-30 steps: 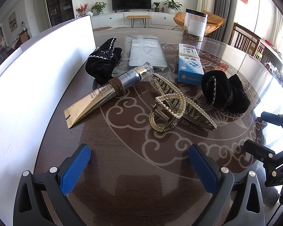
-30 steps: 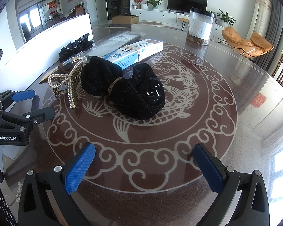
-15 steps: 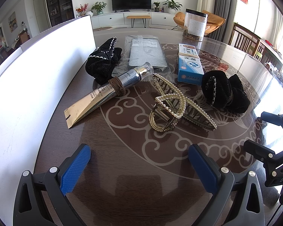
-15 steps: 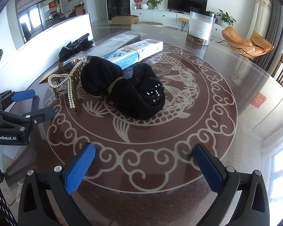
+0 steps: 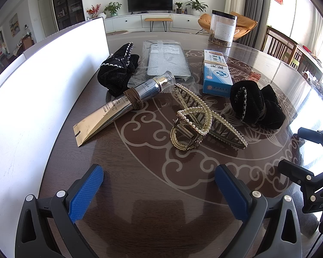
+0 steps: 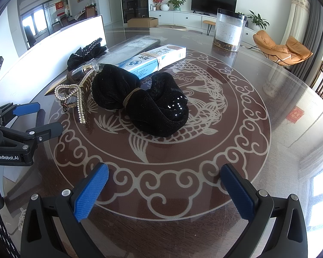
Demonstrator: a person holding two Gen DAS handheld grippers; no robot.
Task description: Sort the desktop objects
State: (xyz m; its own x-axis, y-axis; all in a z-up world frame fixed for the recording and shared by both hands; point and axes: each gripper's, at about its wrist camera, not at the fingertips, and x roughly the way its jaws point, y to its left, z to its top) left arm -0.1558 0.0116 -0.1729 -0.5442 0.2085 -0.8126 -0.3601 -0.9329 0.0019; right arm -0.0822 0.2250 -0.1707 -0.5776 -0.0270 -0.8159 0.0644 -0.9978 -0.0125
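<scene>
On the dark patterned table a gold pearl hair claw [image 5: 196,122] [image 6: 77,92] lies ahead of my open left gripper [image 5: 159,191]. A silver and gold tube [image 5: 122,105] with a brown band lies left of it. A black velvet bundle [image 6: 142,101] [image 5: 256,105] tied with a band sits ahead of my open right gripper [image 6: 164,191]. Further back lie a blue and white box [image 5: 216,73] [image 6: 155,60], a plastic-wrapped grey pack [image 5: 168,60] and a second black cloth [image 5: 118,71] [image 6: 86,52]. Nothing is between either gripper's fingers.
A long white board [image 5: 43,81] stands along the table's left side. A clear jar with a black lid [image 5: 222,28] [image 6: 229,30] stands at the far edge. The other gripper shows at each view's side: the right one [image 5: 312,172], the left one [image 6: 17,129].
</scene>
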